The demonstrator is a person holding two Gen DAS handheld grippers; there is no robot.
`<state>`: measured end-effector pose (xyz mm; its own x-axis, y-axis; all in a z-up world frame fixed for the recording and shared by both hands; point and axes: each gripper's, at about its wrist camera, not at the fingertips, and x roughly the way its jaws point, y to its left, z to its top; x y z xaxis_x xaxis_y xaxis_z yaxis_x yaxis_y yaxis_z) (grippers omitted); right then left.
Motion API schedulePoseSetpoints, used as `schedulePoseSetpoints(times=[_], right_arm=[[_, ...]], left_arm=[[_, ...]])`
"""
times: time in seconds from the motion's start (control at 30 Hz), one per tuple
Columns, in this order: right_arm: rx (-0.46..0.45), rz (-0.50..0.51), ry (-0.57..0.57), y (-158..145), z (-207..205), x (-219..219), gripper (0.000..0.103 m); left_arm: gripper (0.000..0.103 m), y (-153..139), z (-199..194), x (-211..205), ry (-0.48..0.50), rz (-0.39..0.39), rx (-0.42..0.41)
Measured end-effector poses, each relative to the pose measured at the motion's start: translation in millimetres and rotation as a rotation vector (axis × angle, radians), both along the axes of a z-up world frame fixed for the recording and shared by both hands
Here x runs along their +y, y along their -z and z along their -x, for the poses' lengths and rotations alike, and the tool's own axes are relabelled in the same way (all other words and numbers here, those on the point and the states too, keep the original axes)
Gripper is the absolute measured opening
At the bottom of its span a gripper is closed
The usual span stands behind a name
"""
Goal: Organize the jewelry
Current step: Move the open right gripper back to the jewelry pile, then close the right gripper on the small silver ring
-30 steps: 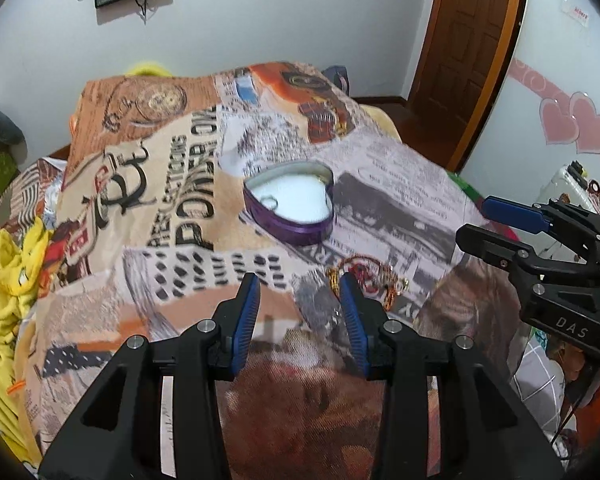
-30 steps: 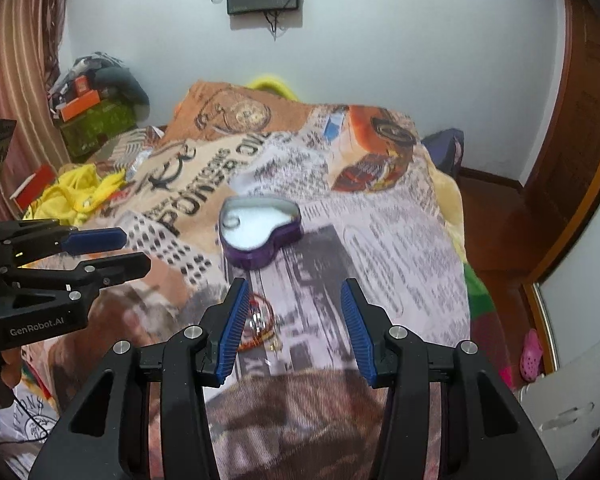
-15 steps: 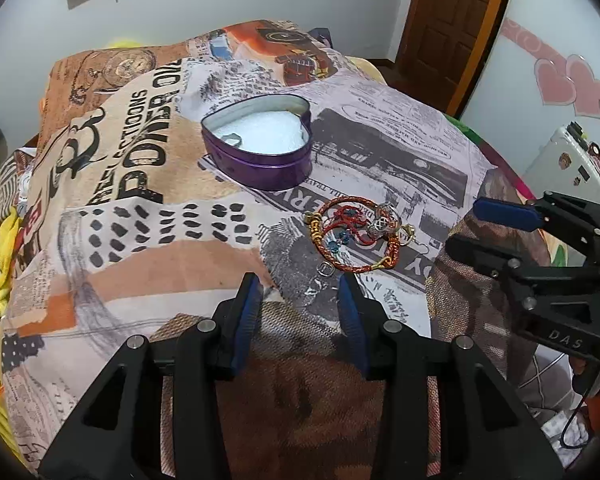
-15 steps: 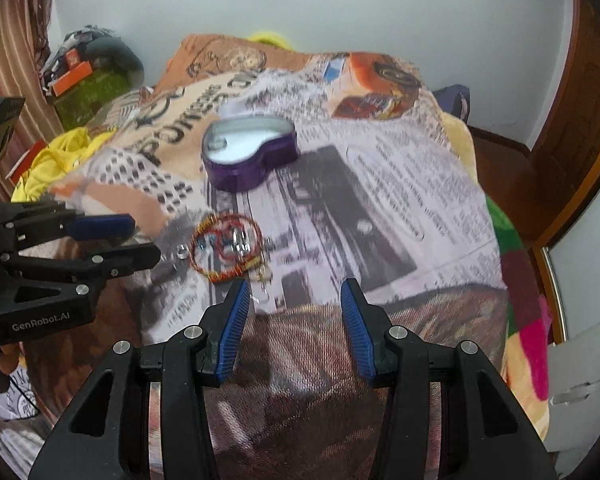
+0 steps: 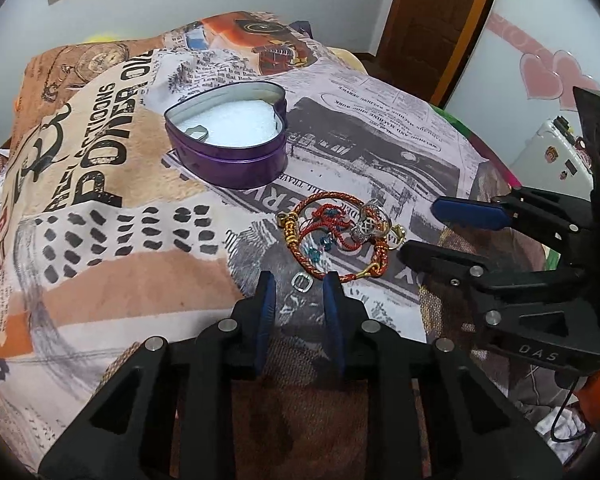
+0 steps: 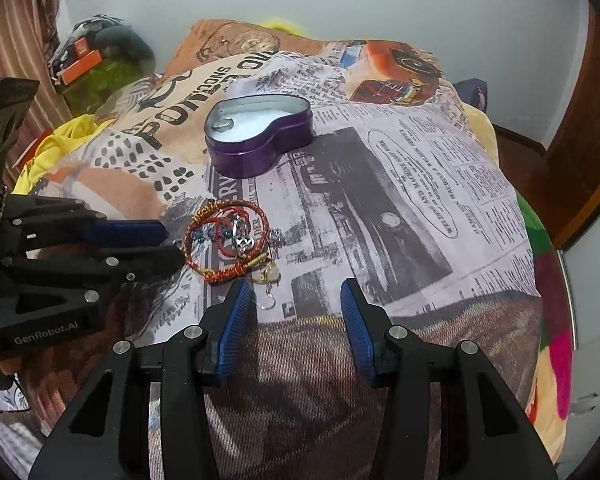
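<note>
Left wrist view: a bed under a newspaper-print blanket (image 5: 112,208) fills the room, with a pale wall behind and a wooden door (image 5: 436,20) at 1 o'clock. A purple heart-shaped tin (image 5: 228,140), lid off and white-lined, sits on the blanket at about 11 o'clock from the left gripper (image 5: 299,288). Its blue pads stand a modest gap apart with nothing between them. Just beyond the tips lies a small silver ring (image 5: 302,282), and past it at 12 to 1 o'clock a tangle of red-and-gold bracelets (image 5: 338,236) with silver charms and blue beads. The right gripper (image 5: 420,232) reaches in from 3 o'clock, its tips close beside the tangle; its jaws are apart.

Right wrist view: the same blanket (image 6: 400,208), a striped curtain (image 6: 16,40) at 10 o'clock. The right gripper (image 6: 298,300) is spread wide and empty. The bracelets (image 6: 228,240) lie at 11 o'clock off its left pad, the tin (image 6: 260,136) further at 12 o'clock. The left gripper (image 6: 172,242) comes in from 9 o'clock, tips beside the bracelets.
</note>
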<state>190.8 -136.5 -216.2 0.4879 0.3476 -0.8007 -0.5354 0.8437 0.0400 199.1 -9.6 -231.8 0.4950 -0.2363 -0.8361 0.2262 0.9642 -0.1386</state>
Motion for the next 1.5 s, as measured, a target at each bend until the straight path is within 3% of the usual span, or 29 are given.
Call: schedulePoseSetpoints(times=[0.13,0.27,0.43,0.63,1.03,1.5], right_arm=[[-0.001,-0.002,-0.014,2,-3,5,0.044],[-0.013,-0.001,-0.029,3,-4,10,0.044],[-0.023,0.013,-0.068,4,-2,18,0.016],[-0.026,0.006,-0.062,1,0,17,0.008],[-0.055,-0.045,-0.022,-20,8,5,0.008],[-0.126,-0.106,0.009,-52,8,-2,0.008]], left_arm=[[0.022,1,-1,-2,0.008,0.0,-0.006],[0.011,3,-3,0,0.001,0.015,-0.005],[0.009,3,-4,1,0.0,0.026,-0.01],[0.009,0,-1,1,-0.006,0.029,-0.016],[0.009,-22,22,7,-0.042,0.032,-0.066],[0.009,-61,23,30,-0.104,0.031,-0.155]])
